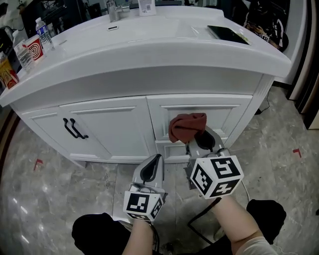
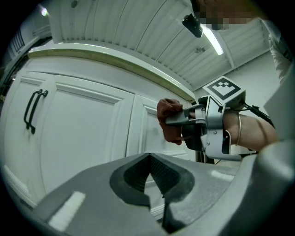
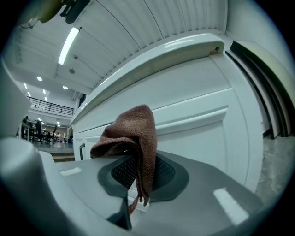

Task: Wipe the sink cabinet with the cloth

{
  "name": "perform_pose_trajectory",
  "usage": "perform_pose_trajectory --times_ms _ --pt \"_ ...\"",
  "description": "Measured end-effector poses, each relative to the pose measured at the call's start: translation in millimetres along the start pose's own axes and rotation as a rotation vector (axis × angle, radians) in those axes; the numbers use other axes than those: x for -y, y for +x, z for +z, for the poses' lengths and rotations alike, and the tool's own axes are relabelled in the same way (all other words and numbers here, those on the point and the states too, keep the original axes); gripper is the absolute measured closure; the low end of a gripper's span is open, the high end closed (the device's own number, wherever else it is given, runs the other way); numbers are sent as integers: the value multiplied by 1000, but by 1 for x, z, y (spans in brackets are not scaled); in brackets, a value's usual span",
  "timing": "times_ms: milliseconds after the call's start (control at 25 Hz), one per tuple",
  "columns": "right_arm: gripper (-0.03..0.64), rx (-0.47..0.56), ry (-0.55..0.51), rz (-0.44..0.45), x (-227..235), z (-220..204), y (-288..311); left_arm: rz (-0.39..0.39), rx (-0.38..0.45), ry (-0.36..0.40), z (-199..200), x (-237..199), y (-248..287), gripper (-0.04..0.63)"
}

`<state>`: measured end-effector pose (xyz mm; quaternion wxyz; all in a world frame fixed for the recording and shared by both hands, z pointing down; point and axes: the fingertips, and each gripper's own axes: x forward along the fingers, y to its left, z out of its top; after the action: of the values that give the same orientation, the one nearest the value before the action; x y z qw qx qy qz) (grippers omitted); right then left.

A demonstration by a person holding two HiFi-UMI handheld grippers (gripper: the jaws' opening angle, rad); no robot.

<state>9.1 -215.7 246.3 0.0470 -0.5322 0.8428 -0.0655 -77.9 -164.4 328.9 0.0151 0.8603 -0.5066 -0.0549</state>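
1. Two tongs are showing low in the head view. The right tongs (image 1: 193, 140) are clenching the red-brown cloth (image 1: 185, 125), and the left tongs (image 1: 155, 160) are closed on nothing, hanging just left of them and apart from the cabinet.
2. The cloth is bunching against the drawer front (image 1: 222, 112) at the centre of the frame. It is sitting right of the seam between drawer and door, under the overhanging edge of the worktop (image 1: 149, 47).
3. In the right gripper view, the cloth (image 3: 133, 133) is draping over the closed tips of the right tongs (image 3: 138, 171), with frayed ends trailing down between them.
4. In the left gripper view, the left tongs (image 2: 150, 159) are meeting at their tips, and the cloth (image 2: 168, 117) is pressing close to the white panel at centre right.
5. Open room is lying left of the cloth. The door panels of the sink cabinet (image 1: 114, 124) are running clear as far as the two black handles (image 1: 74, 128) at centre left.
6. Grey marbled floor (image 1: 40, 199) is spreading to both sides of the cabinet.
7. Along the top of the frame, the worktop is carrying a faucet (image 1: 112, 10), a water bottle (image 1: 44, 31) at upper left and a dark flat object (image 1: 227, 34) at upper right.
8. The cloth is covering the drawer face behind it, so I cannot tell whether they are touching.
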Motion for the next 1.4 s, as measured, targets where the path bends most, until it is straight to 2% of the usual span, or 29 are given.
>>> perform_pose_trajectory --times_ms 160,320,640,880,1160,1400 --pt "538 -62 19 108 -43 -24 25 43 0 -10 -1 -22 -9 595" --pt "538 -100 29 141 -61 -41 44 66 11 -9 7 -37 -12 595" --pt "537 -108 13 88 -39 -44 46 79 21 -22 5 -49 -10 595" --pt "538 -124 52 -15 0 -53 35 43 10 -23 0 -31 -4 595" --pt "538 -115 98 -52 19 -49 14 3 -2 -24 -7 -8 4 595" --pt "538 -61 83 -101 44 -28 -13 -31 -6 -26 -10 13 11 595"
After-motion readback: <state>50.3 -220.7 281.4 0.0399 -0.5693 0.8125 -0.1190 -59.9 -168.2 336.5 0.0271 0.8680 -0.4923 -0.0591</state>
